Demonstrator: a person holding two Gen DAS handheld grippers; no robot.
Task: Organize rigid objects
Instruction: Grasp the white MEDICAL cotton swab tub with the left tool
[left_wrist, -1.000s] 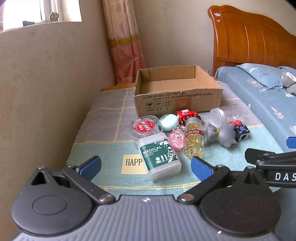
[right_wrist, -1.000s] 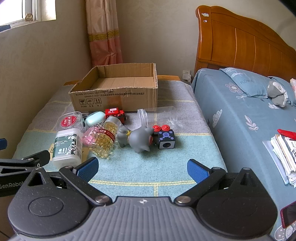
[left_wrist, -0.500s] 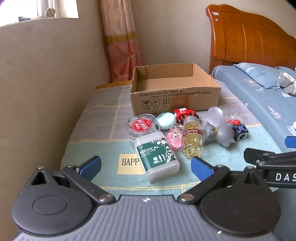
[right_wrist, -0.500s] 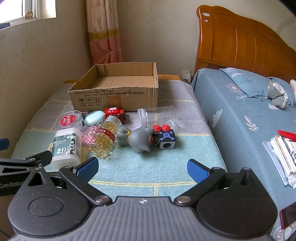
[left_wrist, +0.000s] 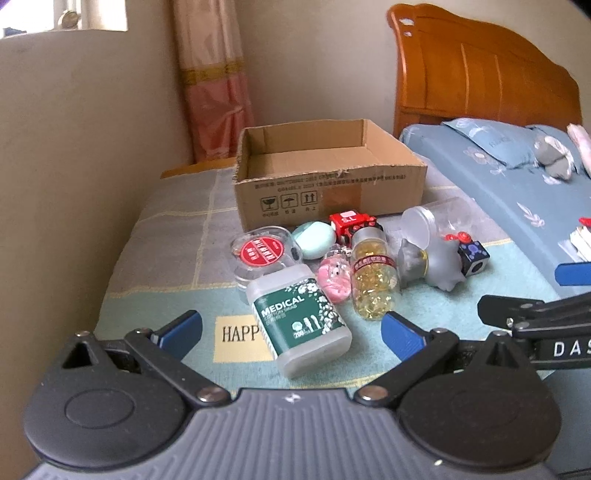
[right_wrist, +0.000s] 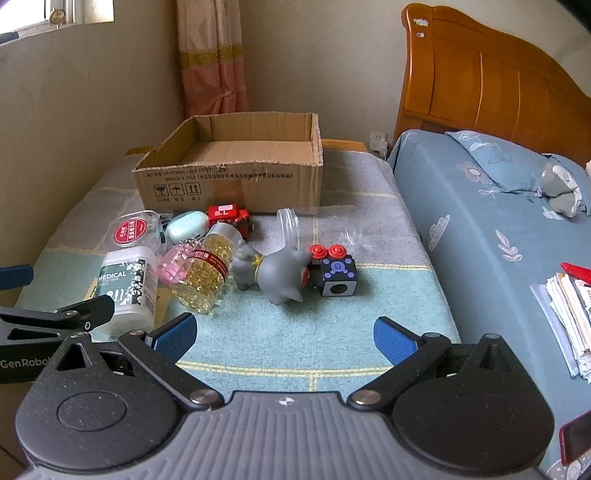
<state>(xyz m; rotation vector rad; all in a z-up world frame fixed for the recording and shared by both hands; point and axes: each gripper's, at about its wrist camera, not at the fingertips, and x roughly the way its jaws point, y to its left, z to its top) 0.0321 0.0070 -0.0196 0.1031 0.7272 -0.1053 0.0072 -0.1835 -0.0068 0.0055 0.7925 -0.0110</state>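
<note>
An open cardboard box (left_wrist: 328, 173) (right_wrist: 236, 173) stands empty at the back of a blanket-covered surface. In front of it lie a white-and-green MEDICAL container (left_wrist: 299, 321) (right_wrist: 127, 288), a round clear case with a red label (left_wrist: 260, 253), a mint oval case (left_wrist: 314, 240), a red toy vehicle (left_wrist: 351, 221), a pink keychain (left_wrist: 334, 278), a bottle of yellow capsules (left_wrist: 373, 277) (right_wrist: 205, 273), a grey toy animal (right_wrist: 277, 273) and a dark cube with red knobs (right_wrist: 336, 273). My left gripper (left_wrist: 291, 330) is open just short of the MEDICAL container. My right gripper (right_wrist: 284, 334) is open short of the grey toy.
A clear plastic jar (right_wrist: 314, 225) lies on its side behind the grey toy. A wall (left_wrist: 74, 166) runs along the left. A blue-sheeted bed (right_wrist: 498, 240) with a wooden headboard (right_wrist: 480, 81) is on the right, with stacked papers (right_wrist: 569, 306) on it.
The left gripper has shifted a little left and its view has swung, so the objects sit slightly more to the right. The right gripper has barely moved. Both stay open.
</note>
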